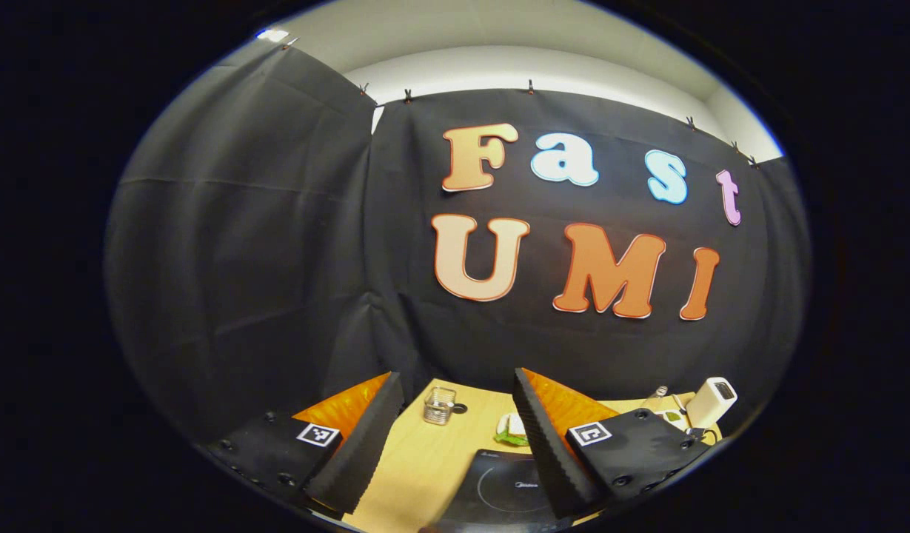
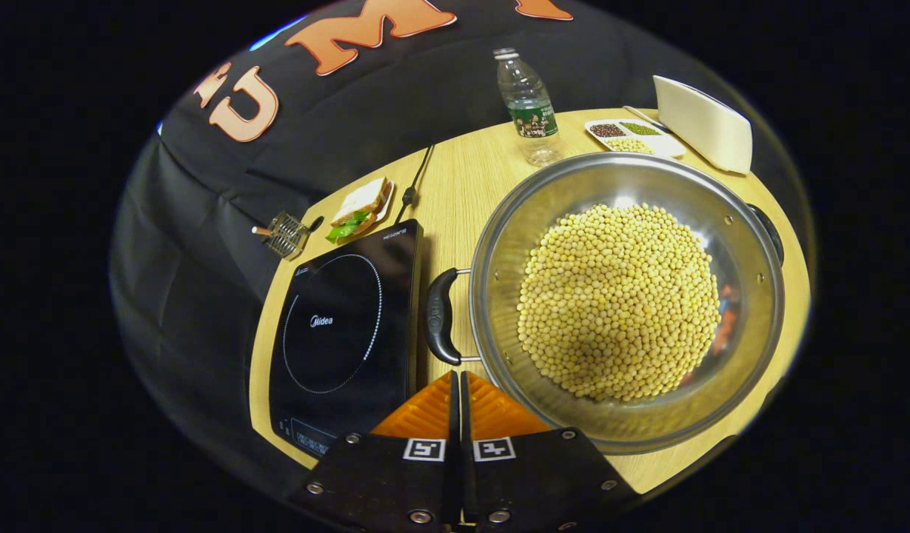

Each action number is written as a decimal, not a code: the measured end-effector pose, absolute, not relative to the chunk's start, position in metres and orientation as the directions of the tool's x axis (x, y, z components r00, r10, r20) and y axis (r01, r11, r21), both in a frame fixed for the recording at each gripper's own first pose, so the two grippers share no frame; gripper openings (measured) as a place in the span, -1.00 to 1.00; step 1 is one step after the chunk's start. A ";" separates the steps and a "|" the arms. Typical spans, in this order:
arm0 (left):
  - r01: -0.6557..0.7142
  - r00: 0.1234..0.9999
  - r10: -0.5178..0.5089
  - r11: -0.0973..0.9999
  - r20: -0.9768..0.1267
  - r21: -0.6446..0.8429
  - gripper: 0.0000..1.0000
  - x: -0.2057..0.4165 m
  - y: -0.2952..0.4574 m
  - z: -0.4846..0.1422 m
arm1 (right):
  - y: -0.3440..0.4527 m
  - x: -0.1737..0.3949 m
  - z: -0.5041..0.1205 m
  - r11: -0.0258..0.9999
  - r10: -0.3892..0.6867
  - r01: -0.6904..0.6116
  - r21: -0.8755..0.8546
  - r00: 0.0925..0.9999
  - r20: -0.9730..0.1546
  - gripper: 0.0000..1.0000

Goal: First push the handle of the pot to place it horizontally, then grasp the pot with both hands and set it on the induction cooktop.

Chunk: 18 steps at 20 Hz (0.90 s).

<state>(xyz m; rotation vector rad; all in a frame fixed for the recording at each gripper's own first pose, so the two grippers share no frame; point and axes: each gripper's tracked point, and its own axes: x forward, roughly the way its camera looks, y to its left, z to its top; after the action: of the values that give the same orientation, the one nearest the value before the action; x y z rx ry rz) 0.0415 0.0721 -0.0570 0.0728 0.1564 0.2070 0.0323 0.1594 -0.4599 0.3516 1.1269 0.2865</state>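
Plainly, steel pot [image 2: 625,296] brims with yellow beans; right tool [image 2: 457,385] closed, left tool [image 1: 455,400] spread.

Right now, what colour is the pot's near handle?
Black handle, best in the right gripper view.

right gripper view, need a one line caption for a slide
Shut right gripper poised near the handle of a soybean-filled steel pot, beside the induction cooktop on a wooden table.

You face a black cloth wall [image 1: 277,244] clipped up under a white ceiling [image 1: 455,44]; a light wooden desk [image 2: 469,185] stands against it.
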 end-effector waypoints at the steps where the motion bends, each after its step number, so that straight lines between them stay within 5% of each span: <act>1: -0.184 0.966 0.195 0.980 -0.170 0.074 0.94 0.047 0.060 -0.069 | 0.157 0.026 -0.455 0.897 0.427 -0.062 0.438 0.377 -0.822 -1.00; 9: -0.076 0.912 0.059 0.997 -0.405 -0.025 0.95 0.072 -0.036 -0.186 | 0.078 0.029 -0.405 0.885 0.460 -0.151 0.441 0.439 -0.772 -0.92; 13: -0.016 0.874 -0.018 0.998 -0.486 -0.068 0.95 0.077 -0.083 -0.230 | 0.022 0.044 -0.400 0.921 0.379 -0.130 0.368 0.522 -0.764 -0.36; 16: 0.034 0.849 -0.059 0.998 -0.526 -0.058 0.96 0.075 -0.115 -0.259 | -0.008 0.056 -0.398 0.939 0.324 -0.106 0.326 0.585 -0.744 0.29; 17: 0.051 0.839 -0.069 0.998 -0.540 -0.049 0.96 0.075 -0.124 -0.270 | -0.019 0.059 -0.399 0.949 0.296 -0.094 0.302 0.599 -0.744 0.25; 18: 0.065 0.826 -0.080 0.997 -0.558 -0.047 0.96 0.073 -0.132 -0.281 | -0.031 0.062 -0.400 0.958 0.266 -0.078 0.277 0.610 -0.747 0.63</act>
<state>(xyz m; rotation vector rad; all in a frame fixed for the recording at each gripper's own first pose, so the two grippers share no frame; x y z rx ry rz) 0.0731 -0.1320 -0.2807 -0.0267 0.5938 -0.0769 0.0623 -0.0308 -0.4005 0.2259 0.8949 0.2006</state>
